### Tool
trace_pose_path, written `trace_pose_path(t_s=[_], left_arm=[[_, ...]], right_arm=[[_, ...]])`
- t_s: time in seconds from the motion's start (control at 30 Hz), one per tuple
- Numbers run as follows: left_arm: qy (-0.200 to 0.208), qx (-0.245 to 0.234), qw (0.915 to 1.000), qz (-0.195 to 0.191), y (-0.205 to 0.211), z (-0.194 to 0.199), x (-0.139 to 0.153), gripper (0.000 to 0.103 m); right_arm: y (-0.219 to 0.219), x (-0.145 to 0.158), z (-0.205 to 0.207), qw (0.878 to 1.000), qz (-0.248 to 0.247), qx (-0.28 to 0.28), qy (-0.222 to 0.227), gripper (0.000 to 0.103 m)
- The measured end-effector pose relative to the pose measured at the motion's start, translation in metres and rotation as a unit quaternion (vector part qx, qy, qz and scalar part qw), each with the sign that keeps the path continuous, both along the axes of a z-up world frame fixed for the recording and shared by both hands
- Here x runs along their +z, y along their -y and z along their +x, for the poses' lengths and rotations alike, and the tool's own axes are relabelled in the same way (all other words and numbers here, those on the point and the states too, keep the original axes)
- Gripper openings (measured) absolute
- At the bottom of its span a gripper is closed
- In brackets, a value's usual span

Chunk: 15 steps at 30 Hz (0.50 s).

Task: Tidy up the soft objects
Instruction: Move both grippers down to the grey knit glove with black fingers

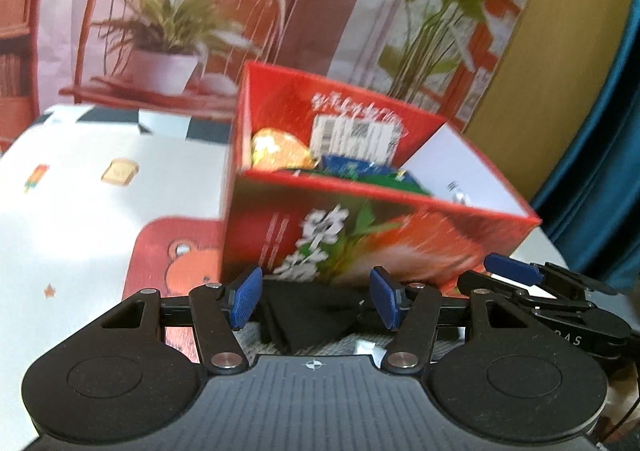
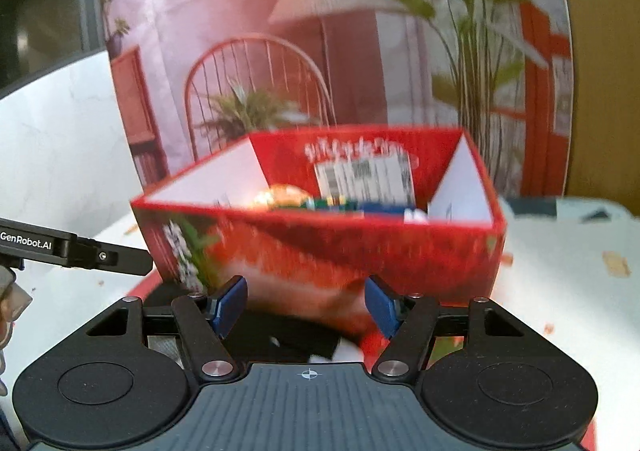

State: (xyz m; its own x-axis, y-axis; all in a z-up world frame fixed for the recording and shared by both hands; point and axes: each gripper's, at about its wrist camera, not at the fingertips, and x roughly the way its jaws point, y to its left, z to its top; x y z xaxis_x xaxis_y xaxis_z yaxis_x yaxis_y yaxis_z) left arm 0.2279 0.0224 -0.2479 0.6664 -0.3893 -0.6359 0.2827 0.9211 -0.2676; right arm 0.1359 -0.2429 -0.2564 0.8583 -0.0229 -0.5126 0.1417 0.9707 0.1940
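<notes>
1. Black cloth (image 1: 308,311) lies on the table just below and between the fingers of the left gripper (image 1: 316,301). Its folds reach under the near wall of the red box (image 1: 360,227). From the right wrist view the same dark cloth (image 2: 288,335) sits low between the fingers of the right gripper (image 2: 306,305), with a white scrap beside it.

2. Both tools stand wide apart at the jaws and grip nothing. The blue pads of the left one (image 1: 244,297) flank the cloth without pinching it, and the right one's pads are spread likewise. The right gripper also shows at the right edge of the left wrist view, close alongside.

3. Just beyond the fingers is the red box, open at the top. Inside it are a golden packet (image 1: 276,151), blue and green wrappers (image 1: 352,167) and a white barcode label (image 1: 352,139) on the far inner wall.

4. The box sits on a white tablecloth (image 1: 80,203) printed with a bear and small pictures. Behind it hangs a backdrop showing a chair and potted plants (image 1: 168,35).

5. The step in hand looks like picking up the cloth to put it in the box. The next move probably calls for lowering one tool, closing on a fold, then lifting over the near wall. Both views are blurred, so contact with the cloth cannot be judged.
</notes>
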Motion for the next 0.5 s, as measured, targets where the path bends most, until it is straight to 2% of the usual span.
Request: trace_pose_path(t_s=[0.27,0.5], left_arm=[[-0.033,0.007,0.9993,0.017,0.008,0.007,-0.035,0.061],[-0.048,0.010,0.9988,0.009,0.006,-0.001,-0.053,0.061]], right_arm=[[-0.009,-0.039,0.015,0.999,0.014,-0.005,-0.051,0.062],[-0.006,-0.056,0.006,0.999,0.028,-0.003,-0.043,0.070]])
